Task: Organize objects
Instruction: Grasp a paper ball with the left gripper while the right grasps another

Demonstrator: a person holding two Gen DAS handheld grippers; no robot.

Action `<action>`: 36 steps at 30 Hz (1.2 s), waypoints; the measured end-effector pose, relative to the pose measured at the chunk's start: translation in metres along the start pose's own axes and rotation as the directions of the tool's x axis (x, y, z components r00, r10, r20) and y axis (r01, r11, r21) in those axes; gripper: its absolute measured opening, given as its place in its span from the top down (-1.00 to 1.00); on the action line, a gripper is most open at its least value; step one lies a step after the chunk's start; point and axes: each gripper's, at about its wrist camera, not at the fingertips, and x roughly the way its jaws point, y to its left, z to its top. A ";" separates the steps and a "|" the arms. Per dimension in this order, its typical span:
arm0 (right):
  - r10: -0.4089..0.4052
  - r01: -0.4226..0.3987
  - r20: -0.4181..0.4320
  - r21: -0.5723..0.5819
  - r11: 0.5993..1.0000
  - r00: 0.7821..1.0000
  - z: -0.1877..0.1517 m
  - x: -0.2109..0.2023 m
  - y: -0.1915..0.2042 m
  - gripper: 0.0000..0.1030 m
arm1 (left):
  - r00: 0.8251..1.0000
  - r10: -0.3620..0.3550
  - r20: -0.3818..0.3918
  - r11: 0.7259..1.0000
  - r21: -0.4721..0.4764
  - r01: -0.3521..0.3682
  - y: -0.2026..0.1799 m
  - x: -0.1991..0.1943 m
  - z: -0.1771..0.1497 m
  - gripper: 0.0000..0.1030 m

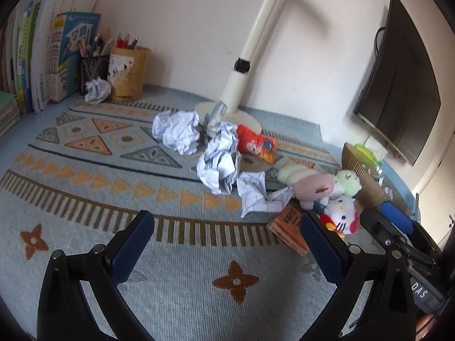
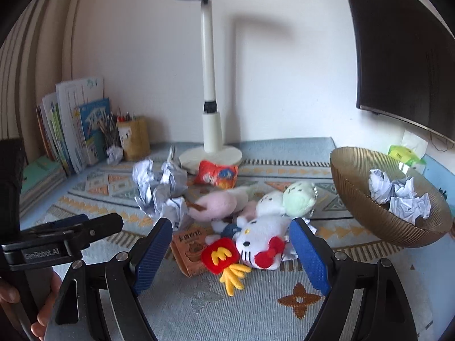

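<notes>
While both grippers hovered empty, jaws spread, the right gripper (image 2: pixel 231 251) was framed around the white cat plush (image 2: pixel 260 245), untouched; the left gripper (image 1: pixel 227 233) was held over bare mat; beyond, plush toys and crumpled paper balls (image 1: pixel 219 164) remained scattered; only some paper was seen in the gold bowl (image 2: pixel 358 199); most sorting was judged undone.

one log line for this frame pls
left hand-held gripper: open, empty | right hand-held gripper: open around white cat plush, pads clear | gold bowl: crumpled paper inside
</notes>
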 end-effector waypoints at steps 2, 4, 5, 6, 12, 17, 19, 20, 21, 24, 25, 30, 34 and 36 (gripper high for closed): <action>0.043 -0.042 -0.038 0.035 0.999 0.998 0.011 0.001 -0.003 -0.62 | 1.000 0.001 0.009 1.000 0.010 -0.001 0.004 -0.009 0.012 -0.99; 0.102 -0.098 -0.055 0.073 0.992 0.993 0.032 0.001 -0.003 -0.62 | 0.999 0.012 0.031 1.000 0.016 -0.012 0.012 -0.018 0.037 -0.99; 0.119 -0.114 -0.060 0.086 0.990 0.991 0.046 0.002 0.000 -0.62 | 0.999 0.008 0.040 1.000 0.005 -0.008 0.017 -0.020 0.048 -0.99; 0.129 -0.123 -0.066 0.092 0.988 0.989 0.059 0.005 0.003 -0.62 | 0.999 -0.004 0.039 1.000 -0.019 0.004 0.025 -0.017 0.063 -0.99; 0.211 -0.176 -0.267 0.152 0.973 0.940 0.117 0.081 0.036 -0.62 | 0.992 -0.058 -0.112 0.981 -0.193 0.036 0.080 0.062 0.112 -0.99; 0.262 -0.165 -0.467 0.239 0.957 0.845 0.104 0.174 0.053 -0.42 | 0.961 -0.155 -0.230 0.939 -0.337 0.071 0.109 0.131 0.105 -0.99; 0.258 -0.155 -0.536 0.231 0.961 0.804 0.097 0.202 0.061 -0.42 | 0.955 -0.192 -0.226 0.925 -0.367 0.099 0.114 0.142 0.105 -0.98; 0.256 -0.156 -0.564 0.221 0.963 0.785 0.092 0.213 0.065 -0.42 | 0.955 -0.194 -0.226 0.928 -0.357 0.104 0.113 0.144 0.107 -0.98; 0.240 -0.145 -0.587 0.204 0.968 0.773 0.088 0.222 0.068 -0.42 | 0.950 -0.213 -0.228 0.926 -0.358 0.122 0.112 0.146 0.108 -0.98; 0.203 -0.109 -0.601 0.190 0.976 0.773 0.083 0.239 0.069 -0.42 | 0.952 -0.211 -0.222 0.936 -0.328 0.130 0.106 0.153 0.107 -0.98; 0.199 -0.104 -0.604 0.188 0.977 0.772 0.082 0.244 0.069 -0.33 | 0.954 -0.191 -0.230 0.946 -0.302 0.117 0.101 0.154 0.107 -0.97; 0.150 -0.098 -0.598 0.119 0.988 0.787 0.075 0.247 0.078 0.09 | 0.965 -0.075 -0.250 0.982 -0.185 0.029 0.083 0.160 0.105 -0.03; 0.159 -0.108 -0.550 0.124 0.986 0.820 0.079 0.234 0.078 0.11 | 0.982 -0.056 -0.178 0.984 -0.179 0.023 0.085 0.146 0.107 0.06; 0.198 -0.133 -0.506 0.163 0.978 0.839 0.085 0.224 0.073 0.11 | 0.988 -0.061 -0.139 0.983 -0.179 0.035 0.085 0.133 0.108 0.06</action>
